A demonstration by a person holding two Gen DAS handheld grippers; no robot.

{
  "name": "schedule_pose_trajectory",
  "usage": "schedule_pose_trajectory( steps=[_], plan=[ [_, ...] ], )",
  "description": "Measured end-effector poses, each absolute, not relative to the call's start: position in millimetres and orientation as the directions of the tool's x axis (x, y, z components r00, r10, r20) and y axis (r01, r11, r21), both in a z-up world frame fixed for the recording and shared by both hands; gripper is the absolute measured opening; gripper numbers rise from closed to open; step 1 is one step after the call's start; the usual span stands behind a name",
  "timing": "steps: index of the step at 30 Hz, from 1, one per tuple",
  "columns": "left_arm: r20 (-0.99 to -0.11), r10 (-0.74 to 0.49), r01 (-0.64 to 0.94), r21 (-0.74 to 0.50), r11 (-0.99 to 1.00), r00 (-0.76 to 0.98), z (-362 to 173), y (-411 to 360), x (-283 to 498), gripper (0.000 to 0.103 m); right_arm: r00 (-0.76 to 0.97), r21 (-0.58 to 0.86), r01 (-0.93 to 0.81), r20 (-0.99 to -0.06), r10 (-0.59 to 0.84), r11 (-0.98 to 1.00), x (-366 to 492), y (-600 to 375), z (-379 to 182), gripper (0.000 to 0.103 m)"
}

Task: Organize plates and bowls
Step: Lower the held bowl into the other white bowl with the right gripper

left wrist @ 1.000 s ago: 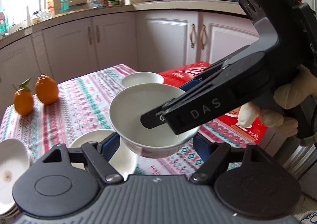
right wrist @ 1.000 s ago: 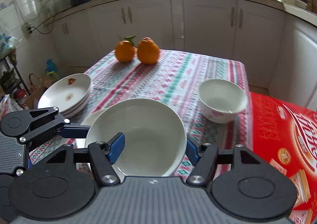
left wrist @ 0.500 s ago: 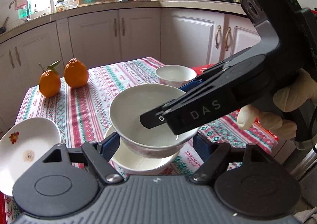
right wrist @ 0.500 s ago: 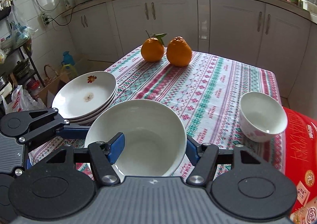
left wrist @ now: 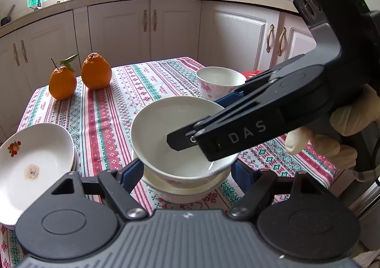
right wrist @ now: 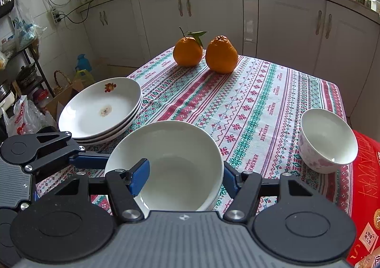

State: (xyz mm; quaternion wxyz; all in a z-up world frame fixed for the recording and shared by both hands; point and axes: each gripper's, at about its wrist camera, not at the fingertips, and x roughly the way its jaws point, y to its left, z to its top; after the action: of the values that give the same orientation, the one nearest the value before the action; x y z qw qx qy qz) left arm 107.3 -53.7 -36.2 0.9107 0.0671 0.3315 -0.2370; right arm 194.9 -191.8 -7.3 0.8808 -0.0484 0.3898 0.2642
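A white bowl [left wrist: 166,130] [right wrist: 180,156] hangs low over the table, held by both grippers. My left gripper [left wrist: 186,171] has its blue pads pressed on the bowl's lower sides. My right gripper [right wrist: 184,176] is shut on the bowl's wall, one finger inside and one outside the rim. The right gripper [left wrist: 197,123] also shows in the left wrist view, reaching in from the right. Directly beneath sits another white bowl [left wrist: 190,193] on the tablecloth; I cannot tell if the two touch. A stack of white plates [right wrist: 102,106] [left wrist: 35,163] stands to the left.
A small floral bowl [right wrist: 327,142] [left wrist: 219,81] stands near the table's right edge beside a red box [right wrist: 365,185]. Two oranges [right wrist: 220,54] [left wrist: 96,71] sit at the far end. A gloved hand [left wrist: 344,125] holds the right gripper. Cabinets ring the table.
Both grippers carried the bowl together across the table and slightly down. It now hangs right over the lower bowl, and the plate stack has come into fuller view on the left.
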Motion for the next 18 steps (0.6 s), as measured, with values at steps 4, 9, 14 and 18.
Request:
schedule_pose_trajectory(
  steps=[4,9,14,18],
  plan=[
    [-0.645,-0.386,0.475,-0.041,0.879,0.659,-38.7,-53.6,107.5,0.08,0.556,0.115,-0.504,-0.715,0.424,0.856,194.4,-190.5,-9.2,0.07],
    [-0.646,-0.386,0.477,-0.038,0.878,0.659,-39.2,-53.7,106.9,0.08,0.557,0.098,-0.506,-0.721,0.412,0.857,193.5,-188.6,-11.4,0.07],
    [-0.648,-0.381,0.481,-0.025,0.876,0.66,-39.4,-54.8,107.7,0.08,0.556,0.096,-0.503,-0.725,0.407,0.859,193.4,-188.2,-13.5,0.07],
    [-0.648,-0.376,0.481,-0.017,0.877,0.662,-39.7,-55.2,107.6,0.081,0.557,0.088,-0.503,-0.728,0.4,0.86,193.4,-187.4,-15.2,0.07]
  ],
)
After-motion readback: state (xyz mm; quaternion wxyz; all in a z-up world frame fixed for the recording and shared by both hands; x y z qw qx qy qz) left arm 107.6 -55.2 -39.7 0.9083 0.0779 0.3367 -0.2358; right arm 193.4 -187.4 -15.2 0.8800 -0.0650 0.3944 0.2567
